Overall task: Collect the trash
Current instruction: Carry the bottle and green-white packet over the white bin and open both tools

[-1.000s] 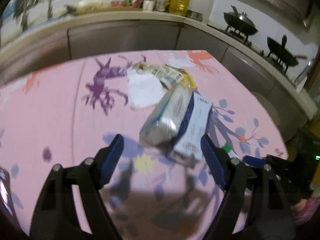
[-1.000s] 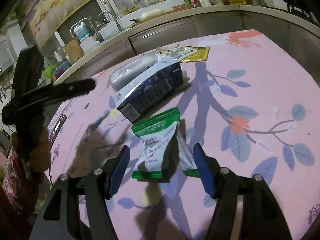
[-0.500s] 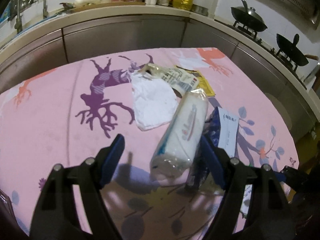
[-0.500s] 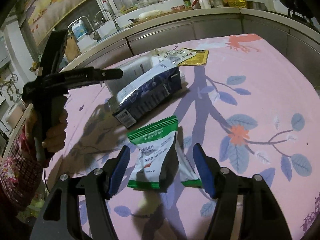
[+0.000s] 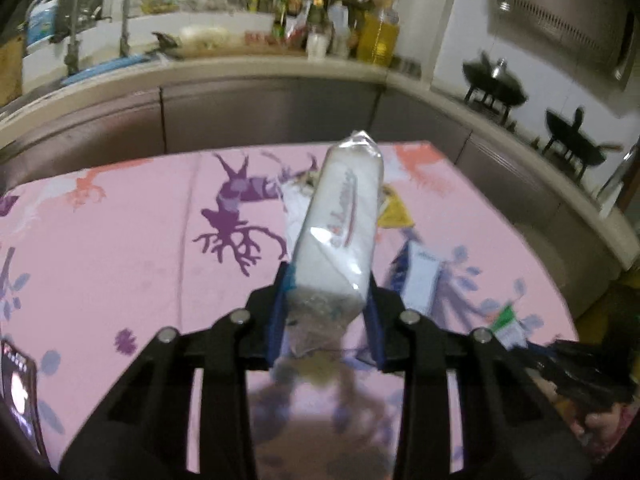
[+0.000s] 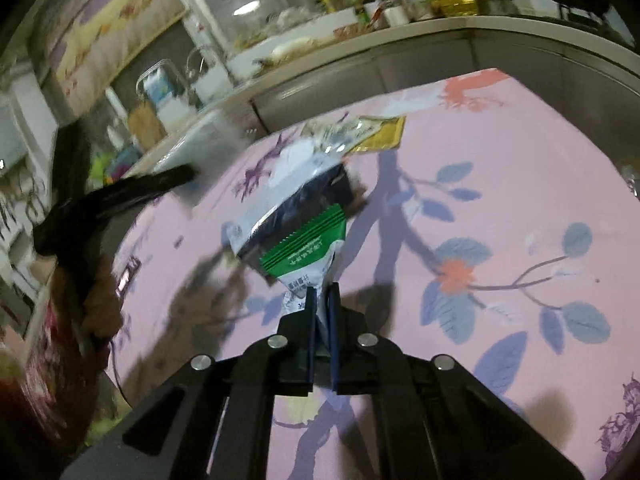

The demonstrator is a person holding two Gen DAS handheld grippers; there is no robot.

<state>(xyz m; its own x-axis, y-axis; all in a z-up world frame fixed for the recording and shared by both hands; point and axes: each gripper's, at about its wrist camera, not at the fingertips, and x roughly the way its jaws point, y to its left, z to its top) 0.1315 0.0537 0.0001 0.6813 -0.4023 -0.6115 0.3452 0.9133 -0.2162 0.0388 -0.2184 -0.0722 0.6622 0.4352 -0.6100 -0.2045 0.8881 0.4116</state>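
Left gripper is clamped on the near end of a clear-wrapped white pack; the pack sticks forward and up from between the blue pads, far end raised off the pink tablecloth. Right gripper is pinched nearly together on the bottom edge of a green-and-white snack bag, which stands up out of the fingers with its green band on top.

Other trash on the cloth: a dark blue and white bag just behind the snack bag, seemingly touching it, though blur makes that hard to confirm. Farther back lie a yellow sachet and a crumpled silvery wrapper, close together near the far table edge. In the left view the blue and white bag lies right of the held pack, and white paper shows behind it.

Open room: wide bare cloth to the left of the left gripper and to the right of the right gripper. Far table edge sits close to the grey cabinet fronts. A phone lies at the near left edge.
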